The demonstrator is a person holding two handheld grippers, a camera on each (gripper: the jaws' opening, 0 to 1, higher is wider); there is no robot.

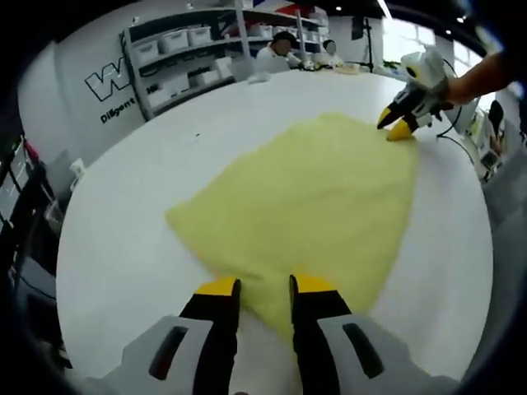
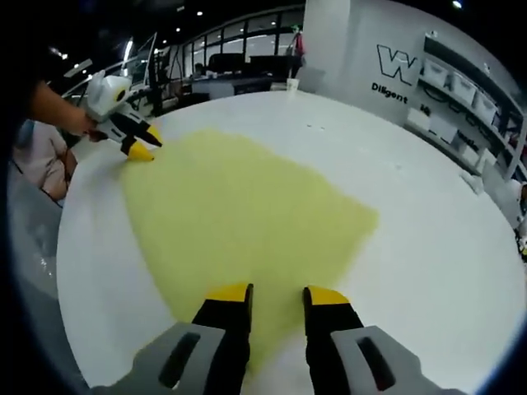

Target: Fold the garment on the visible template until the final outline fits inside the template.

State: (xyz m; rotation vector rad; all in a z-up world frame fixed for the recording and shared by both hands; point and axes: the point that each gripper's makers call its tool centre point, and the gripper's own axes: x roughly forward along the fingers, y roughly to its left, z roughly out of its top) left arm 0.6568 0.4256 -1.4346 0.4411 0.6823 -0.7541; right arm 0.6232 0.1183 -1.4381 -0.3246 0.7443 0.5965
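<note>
Pale yellow garment (image 1: pixel 313 197) lies flat across the middle of the white worktop (image 1: pixel 123 239), with both grippers' fingers (image 1: pixel 218 288) apart at its opposite corners.

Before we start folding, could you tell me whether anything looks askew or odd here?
The yellow garment lies spread flat on the white table, both grippers at opposite ends. One oddity: no template outline shows on the table around it, so there is nothing visible to fold against.

Pale yellow garment (image 1: pixel 317 197) on a plain white counter (image 1: pixel 123 247).
Black fingers (image 1: pixel 218 317) tipped yellow, on grey gripper bodies; no pattern on the cloth.
</note>
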